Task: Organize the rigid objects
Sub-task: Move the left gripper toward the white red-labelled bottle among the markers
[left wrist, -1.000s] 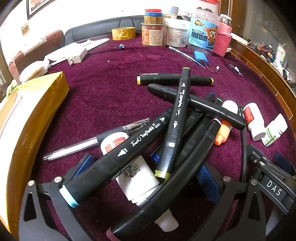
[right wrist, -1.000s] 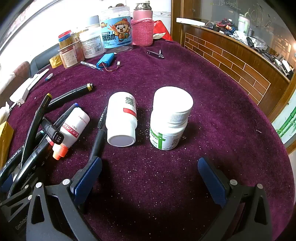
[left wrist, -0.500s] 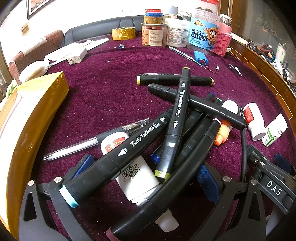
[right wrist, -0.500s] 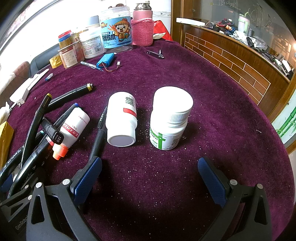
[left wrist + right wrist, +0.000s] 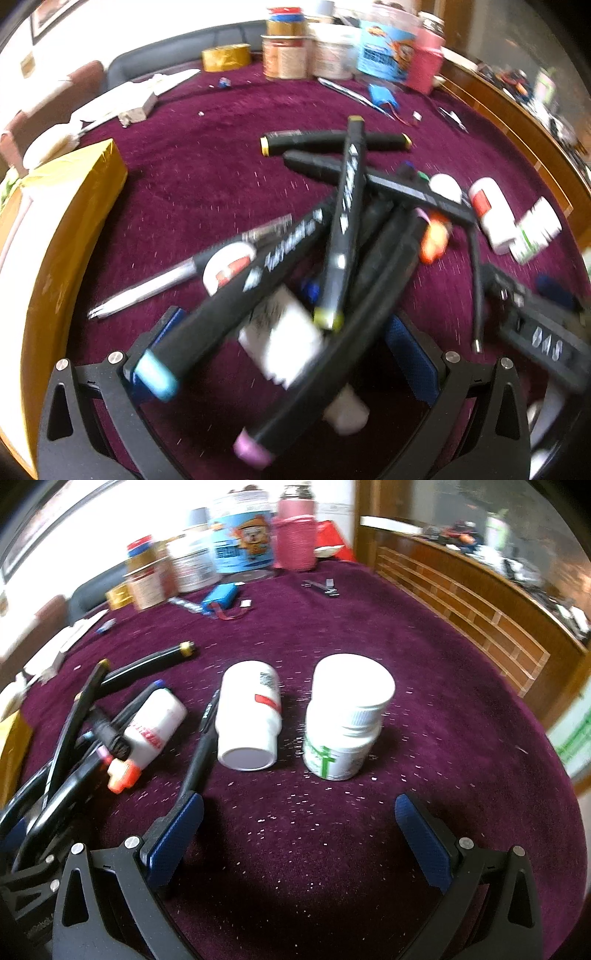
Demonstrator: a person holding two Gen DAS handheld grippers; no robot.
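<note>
Our left gripper [image 5: 284,343] is spread wide around a blurred heap of black markers [image 5: 343,229] crossed over a white bottle [image 5: 284,343]. Our right gripper [image 5: 299,830] gapes empty; two white pill bottles [image 5: 249,716] stand just ahead.

Motion blur smears the marker pile [image 5: 340,236] in the left wrist view so the print on the barrels and on the white bottle [image 5: 284,339] beneath them is unreadable, while the gold box [image 5: 55,229] runs off the left edge.
</note>
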